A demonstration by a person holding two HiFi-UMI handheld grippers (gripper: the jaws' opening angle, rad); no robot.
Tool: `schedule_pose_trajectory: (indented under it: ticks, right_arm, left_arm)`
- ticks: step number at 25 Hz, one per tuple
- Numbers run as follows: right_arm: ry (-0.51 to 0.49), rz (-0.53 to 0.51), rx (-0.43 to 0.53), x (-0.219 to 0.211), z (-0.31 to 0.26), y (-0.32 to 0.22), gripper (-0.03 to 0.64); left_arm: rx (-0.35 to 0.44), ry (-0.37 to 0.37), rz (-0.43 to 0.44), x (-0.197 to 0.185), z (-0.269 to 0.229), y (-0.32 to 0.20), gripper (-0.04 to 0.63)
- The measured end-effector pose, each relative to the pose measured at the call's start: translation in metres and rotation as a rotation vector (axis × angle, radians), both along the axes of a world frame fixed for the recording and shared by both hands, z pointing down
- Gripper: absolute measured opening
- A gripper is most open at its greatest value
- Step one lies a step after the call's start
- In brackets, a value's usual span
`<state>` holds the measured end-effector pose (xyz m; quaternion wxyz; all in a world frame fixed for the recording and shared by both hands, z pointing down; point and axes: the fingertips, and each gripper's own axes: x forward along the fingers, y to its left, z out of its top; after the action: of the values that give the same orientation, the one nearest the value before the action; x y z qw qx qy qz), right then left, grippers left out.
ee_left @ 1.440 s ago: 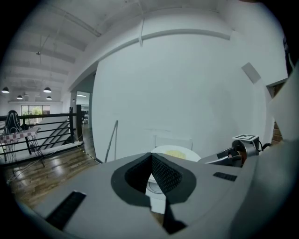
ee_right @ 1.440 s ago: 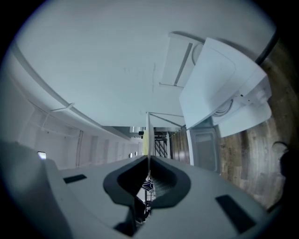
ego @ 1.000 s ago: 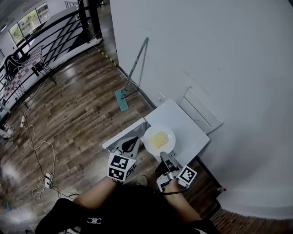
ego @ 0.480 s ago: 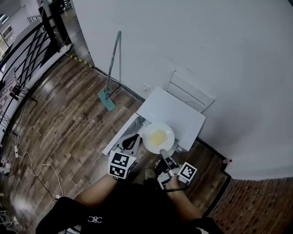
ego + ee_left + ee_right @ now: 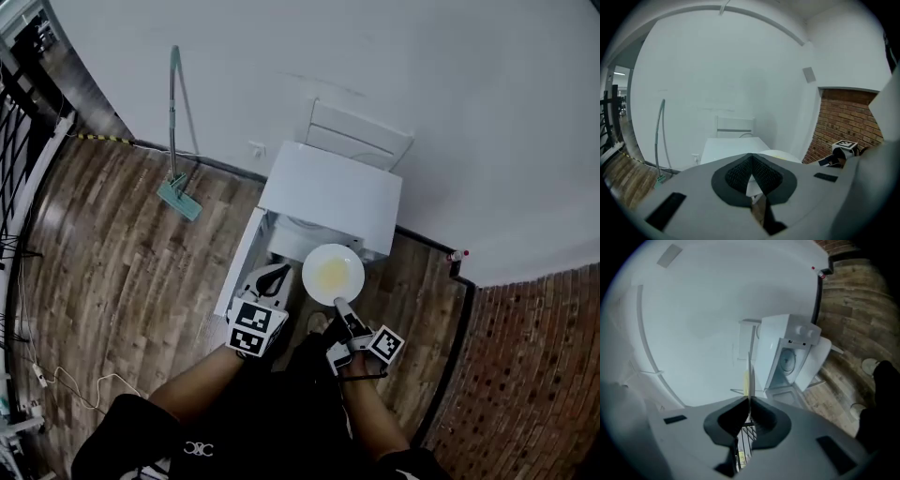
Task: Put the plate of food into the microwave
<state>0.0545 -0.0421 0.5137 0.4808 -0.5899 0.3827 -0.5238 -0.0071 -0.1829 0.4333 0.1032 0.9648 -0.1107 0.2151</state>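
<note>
Your right tongs (image 5: pixel 338 303) clamp the plate (image 5: pixel 333 274) by its nearest rim: stiff, slick, tippy. Left tongs (image 5: pixel 272 279) closed, empty.

A mop (image 5: pixel 178 199) leans against the white wall (image 5: pixel 281 56) at the far left, its teal head on the wooden floor (image 5: pixel 122 253). To its right a socket (image 5: pixel 254 148) sits low on that wall, and farther right a white frame (image 5: pixel 359 134) stands against it. A brick wall (image 5: pixel 534 375) fills the near right, and a black railing (image 5: pixel 19 103) runs along the left edge.

No legible text or signs
</note>
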Motion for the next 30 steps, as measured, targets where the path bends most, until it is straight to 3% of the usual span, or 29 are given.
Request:
schedule_pose_trajectory:
  ticks: [6, 11, 18, 25, 30]
  right_arm:
    - [-0.065, 0.027, -0.080, -0.011, 0.055, 0.000, 0.025]
    - [-0.111, 0.050, -0.061, 0.003, 0.102, -0.028, 0.025]
    - [-0.095, 0.092, 0.064, 0.042, 0.181, -0.097, 0.025]
    - [-0.061, 0.093, 0.034, 0.061, 0.258, -0.131, 0.023]
    - [-0.007, 0.116, 0.024, 0.096, 0.281, -0.165, 0.025]
  left_arm:
    - [-0.070, -0.005, 0.028, -0.003, 0.042, 0.014, -0.002]
    - [-0.113, -0.003, -0.024, -0.005, 0.087, 0.013, -0.002]
    - [-0.042, 0.032, -0.109, 0.001, 0.153, -0.017, -0.002]
    - [-0.066, 0.035, -0.173, 0.003, 0.216, -0.036, -0.002]
    - [-0.066, 0.039, -0.176, 0.007, 0.239, -0.044, -0.002]
